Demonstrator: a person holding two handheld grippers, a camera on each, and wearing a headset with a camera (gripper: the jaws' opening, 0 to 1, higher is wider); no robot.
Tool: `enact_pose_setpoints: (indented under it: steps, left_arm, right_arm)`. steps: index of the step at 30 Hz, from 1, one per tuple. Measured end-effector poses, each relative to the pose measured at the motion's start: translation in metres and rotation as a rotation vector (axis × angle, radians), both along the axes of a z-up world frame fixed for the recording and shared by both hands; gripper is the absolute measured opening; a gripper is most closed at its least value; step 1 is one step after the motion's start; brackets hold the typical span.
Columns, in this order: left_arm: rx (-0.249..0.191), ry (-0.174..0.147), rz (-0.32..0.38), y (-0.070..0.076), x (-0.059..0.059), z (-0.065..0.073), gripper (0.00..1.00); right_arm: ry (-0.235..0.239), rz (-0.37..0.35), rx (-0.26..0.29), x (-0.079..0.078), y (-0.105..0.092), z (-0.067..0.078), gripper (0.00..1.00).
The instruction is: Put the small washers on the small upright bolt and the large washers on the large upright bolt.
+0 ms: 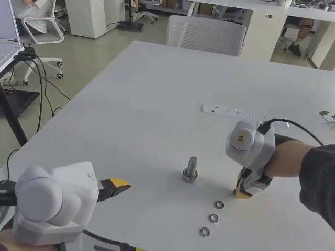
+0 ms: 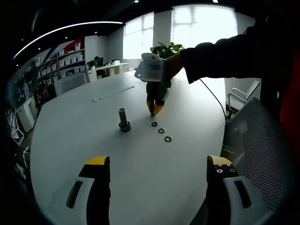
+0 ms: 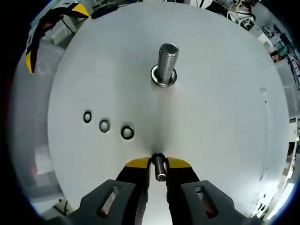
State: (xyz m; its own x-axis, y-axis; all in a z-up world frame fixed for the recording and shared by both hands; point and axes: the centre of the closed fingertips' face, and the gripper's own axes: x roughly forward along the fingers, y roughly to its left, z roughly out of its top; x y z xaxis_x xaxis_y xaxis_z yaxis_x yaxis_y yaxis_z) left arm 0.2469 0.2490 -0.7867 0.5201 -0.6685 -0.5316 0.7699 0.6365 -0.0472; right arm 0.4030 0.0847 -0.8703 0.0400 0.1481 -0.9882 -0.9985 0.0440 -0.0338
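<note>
— How far along are we?

— Early, I'd judge. Nearest me, my left gripper [image 2: 158, 164] hangs over the table [image 1: 131, 104] with its jaws spread wide and nothing between them. Just past it, three washers [image 1: 213, 218] lie loose in a row on the bare top, none on a bolt yet.

— And your right?

— My right gripper [image 3: 159, 163] is clamped on the small bolt [image 3: 161, 171], held upright at the table top just beside the row's far end. Whether it rests on the surface or hangs just off it, I can't tell.

— Anything loaded?

— Beyond that the big bolt [image 1: 192, 167] stands upright with a ring [image 3: 164, 80] round its foot. It could be a washer or the bolt's own head, I can't tell which. So at most one piece is on. The three loose washers are left, and the small bolt has to stand free first.
</note>
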Motion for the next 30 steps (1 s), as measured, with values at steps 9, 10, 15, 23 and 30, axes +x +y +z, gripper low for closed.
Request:
enact_pose_setpoints:
  steps: [9,10,15,23,30]
  left_arm:
    - [0.0,-0.001,0.002,0.0,0.0003,0.0,0.84]
    - [-0.001,-0.001,0.003,0.0,0.0002,-0.0001,0.85]
    - [0.0,-0.001,0.0,-0.001,0.0004,-0.0004,0.85]
    - [0.001,-0.001,-0.001,-0.0008,0.0014,-0.0004,0.85]
    - [0.0,-0.003,-0.003,-0.0022,0.0024,0.0001,0.85]
  right_arm:
    - [0.013,-0.003,-0.016,-0.0036,-0.003,-0.0069,0.16]
    - [0.008,-0.007,-0.014,-0.0025,-0.0028,-0.0063,0.17]
    - [0.001,-0.009,-0.014,-0.0011,-0.0036,-0.0061,0.2]
    - [0.0,-0.025,-0.006,0.0015,-0.0049,-0.0039,0.23]
    - [0.003,-0.043,0.001,0.0008,-0.0075,-0.0016,0.29]
